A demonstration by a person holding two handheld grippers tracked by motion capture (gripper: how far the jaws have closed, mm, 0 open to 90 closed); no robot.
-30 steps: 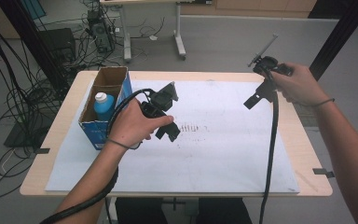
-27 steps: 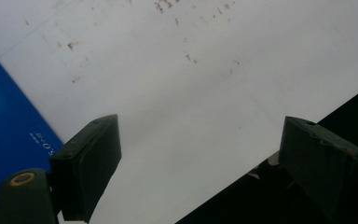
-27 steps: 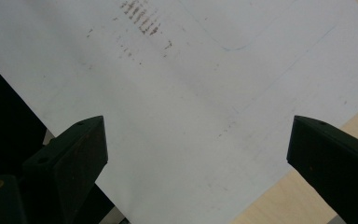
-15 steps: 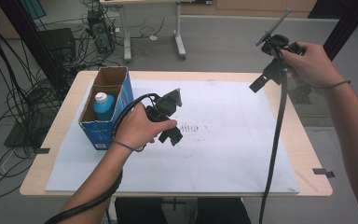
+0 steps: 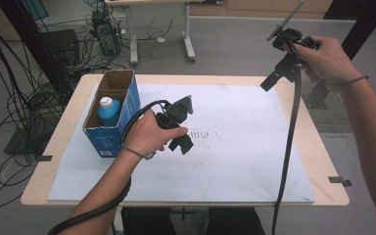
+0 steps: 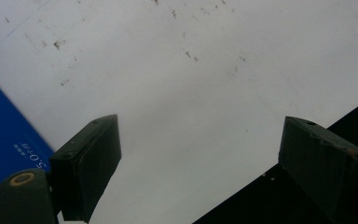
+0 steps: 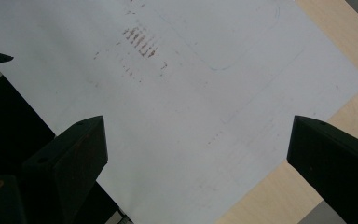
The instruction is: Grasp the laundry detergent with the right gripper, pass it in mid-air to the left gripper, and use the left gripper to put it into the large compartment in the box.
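My left gripper (image 5: 182, 141) is held low over the white paper sheet (image 5: 235, 147), just right of a blue cardboard box (image 5: 108, 137). In the left gripper view its jaws stand wide apart, so the left gripper (image 6: 200, 140) is open, with bare paper (image 6: 191, 70) between them and the blue box (image 6: 4, 140) at the left edge. My right gripper (image 5: 274, 78) is raised high over the table's far right corner. The right gripper (image 7: 198, 135) is open with nothing in it, looking down on the paper (image 7: 191, 116) from some height.
A blue bottle with a white cap (image 5: 108, 111) stands inside the open-topped box. Brown smudge marks (image 7: 140, 39) dot the paper's middle. The wooden table (image 5: 325, 161) shows bare beyond the paper's right edge. Cables and table legs (image 5: 188, 34) lie on the floor behind.
The right hand has lifted its gripper up and away toward the far right corner. The left gripper has shifted only slightly over the paper. Both stay open.
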